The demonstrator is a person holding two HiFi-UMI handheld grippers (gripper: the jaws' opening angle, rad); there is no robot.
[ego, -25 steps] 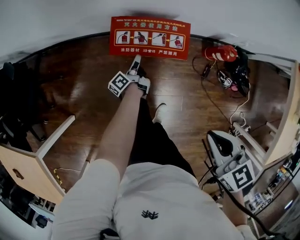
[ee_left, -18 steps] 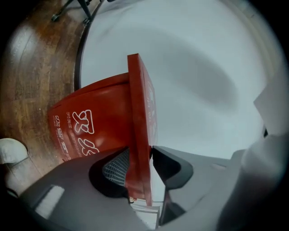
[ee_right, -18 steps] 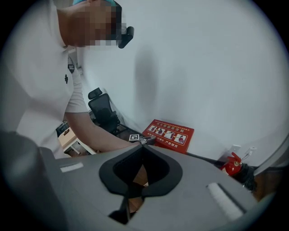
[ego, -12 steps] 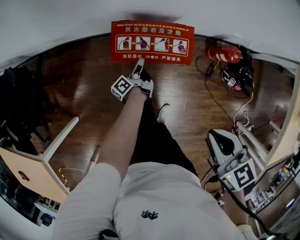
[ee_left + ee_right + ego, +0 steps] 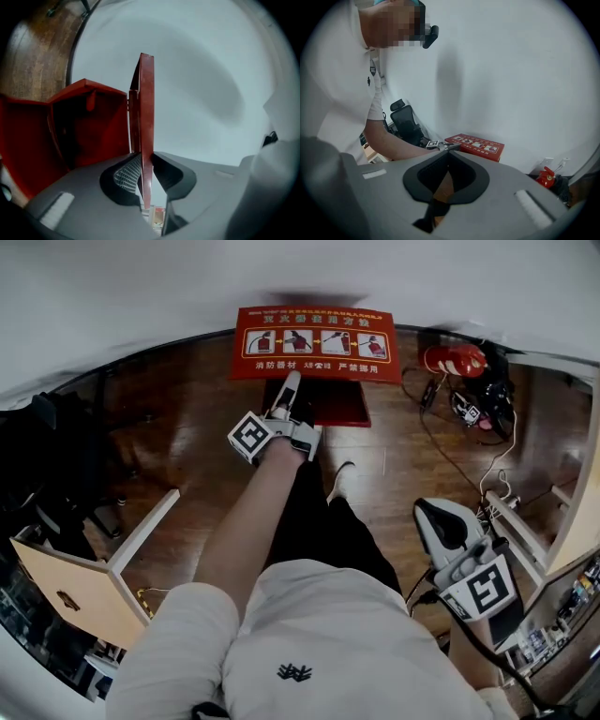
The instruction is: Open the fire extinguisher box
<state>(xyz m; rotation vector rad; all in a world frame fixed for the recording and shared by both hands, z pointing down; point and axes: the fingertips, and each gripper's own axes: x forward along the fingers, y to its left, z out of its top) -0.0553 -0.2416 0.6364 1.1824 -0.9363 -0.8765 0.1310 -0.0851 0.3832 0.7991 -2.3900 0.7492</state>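
The fire extinguisher box (image 5: 330, 405) sits on the floor by the far wall. Its lid (image 5: 317, 343), flat a second ago, now stands lifted, baring the red inside, so the opening looks well under way. The left gripper (image 5: 290, 382) is closing its jaws on the lid's near edge (pinched between the pads). The right gripper (image 5: 446, 152), near right, is clenched on nothing.

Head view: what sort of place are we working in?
Probably an office or lab room: wood-plank floor, a black office chair, a light wooden table, and cables beside a red fire extinguisher.
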